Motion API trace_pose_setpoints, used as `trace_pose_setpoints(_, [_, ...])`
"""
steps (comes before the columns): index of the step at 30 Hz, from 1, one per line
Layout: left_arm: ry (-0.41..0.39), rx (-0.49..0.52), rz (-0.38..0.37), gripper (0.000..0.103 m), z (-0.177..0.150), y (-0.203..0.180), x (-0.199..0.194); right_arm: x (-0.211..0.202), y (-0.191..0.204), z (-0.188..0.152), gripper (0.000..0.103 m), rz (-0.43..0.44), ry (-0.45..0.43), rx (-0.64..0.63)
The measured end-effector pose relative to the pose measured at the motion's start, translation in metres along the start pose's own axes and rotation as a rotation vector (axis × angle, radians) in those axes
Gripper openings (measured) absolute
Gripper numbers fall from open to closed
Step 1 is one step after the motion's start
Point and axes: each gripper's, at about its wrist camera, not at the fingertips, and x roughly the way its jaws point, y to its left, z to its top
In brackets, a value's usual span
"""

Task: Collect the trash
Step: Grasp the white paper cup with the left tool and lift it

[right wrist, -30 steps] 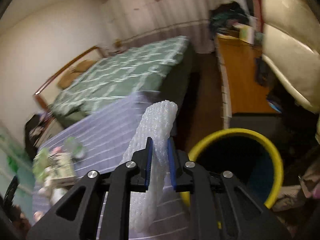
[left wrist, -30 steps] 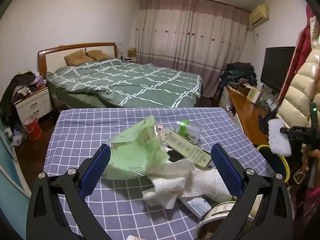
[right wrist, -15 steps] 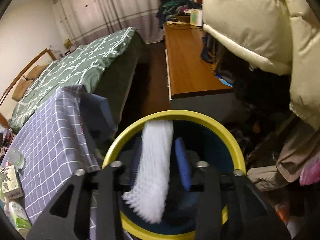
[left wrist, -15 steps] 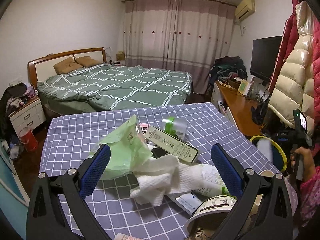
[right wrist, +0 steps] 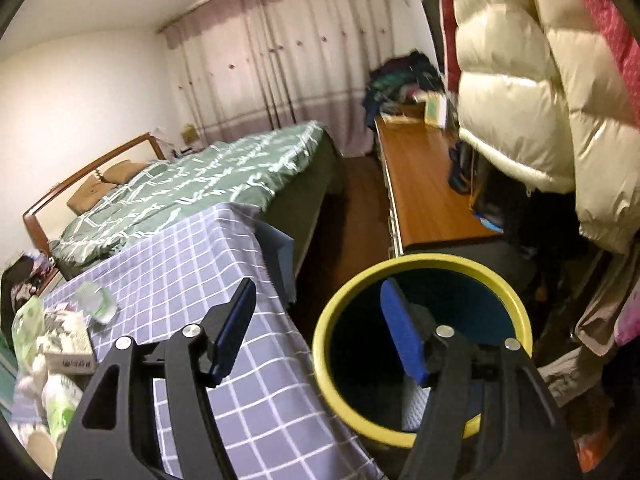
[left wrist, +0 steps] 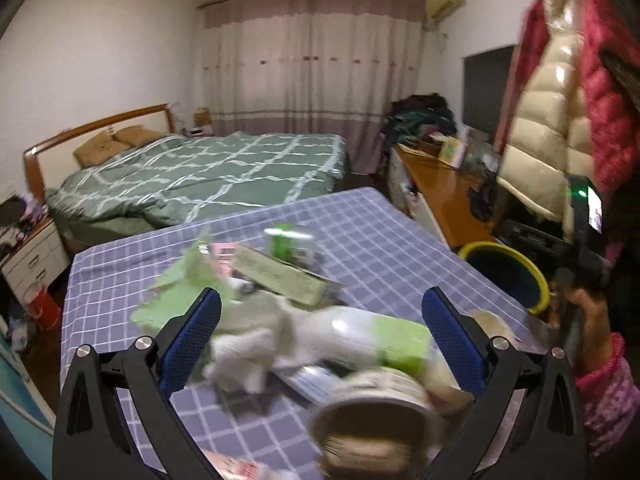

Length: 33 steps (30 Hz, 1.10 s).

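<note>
Gone from the right tongs (right wrist: 318,330) is the white foam net they pinched a second ago; their blue pads now stand apart and are widening, nothing between them, over the edge where the tabletop (right wrist: 192,264) meets the bin (right wrist: 400,272). That yellow-rimmed bin sits just below and ahead of the right pad, its dark inside showing no clear contents. A pale strip low inside the bin, behind the right finger, is too hidden to name.

Left tongs (left wrist: 320,332) have swung across the tabletop and now hang spread wide over the trash pile (left wrist: 280,308), pads clear of it. Between the pads lie crumpled white paper (left wrist: 256,344) and a blurred white-and-green bottle (left wrist: 372,336). Ahead of them sit a long printed box (left wrist: 284,276), a green bag (left wrist: 180,292) and a small green-labelled cup (left wrist: 290,240). Close under the left tongs, toward their right finger, a tape roll (left wrist: 380,416) blurs in the foreground.

Right of the left tongs, a hand (left wrist: 588,312) in a pink sleeve holds the other tool beside the bin. Beyond the tabletop stands a bed (left wrist: 208,176).
</note>
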Motion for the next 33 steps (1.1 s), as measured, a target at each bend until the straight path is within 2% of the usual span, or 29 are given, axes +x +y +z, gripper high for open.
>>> trace_pose_setpoints(6, [0.044, 0.056, -0.107, 0.099, -0.013, -0.062, -0.014, -0.020, 0.000, -0.010, 0.066, 0.002, -0.076, -0.026])
trace_pose_setpoints(10, [0.084, 0.054, -0.126, 0.099, -0.021, -0.090, -0.004, -0.022, -0.003, -0.012, 0.067, 0.036, -0.079, -0.011])
trace_pose_setpoints(14, [0.101, 0.034, -0.104, 0.099, -0.021, -0.106, 0.009, -0.025, -0.004, -0.012, 0.071, 0.054, -0.101, 0.004])
trace_pose_setpoints(19, [0.138, 0.035, -0.056, 0.099, -0.019, -0.112, 0.032, -0.021, -0.010, -0.010, 0.072, 0.082, -0.086, 0.039])
trace_pose_setpoints(27, [0.192, 0.065, -0.031, 0.098, -0.027, -0.121, 0.055, -0.017, -0.012, -0.010, 0.074, 0.112, -0.068, 0.059])
trace_pose_setpoints(33, [0.217, 0.074, -0.030, 0.084, -0.031, -0.124, 0.063, -0.015, -0.016, -0.009, 0.074, 0.122, -0.061, 0.079])
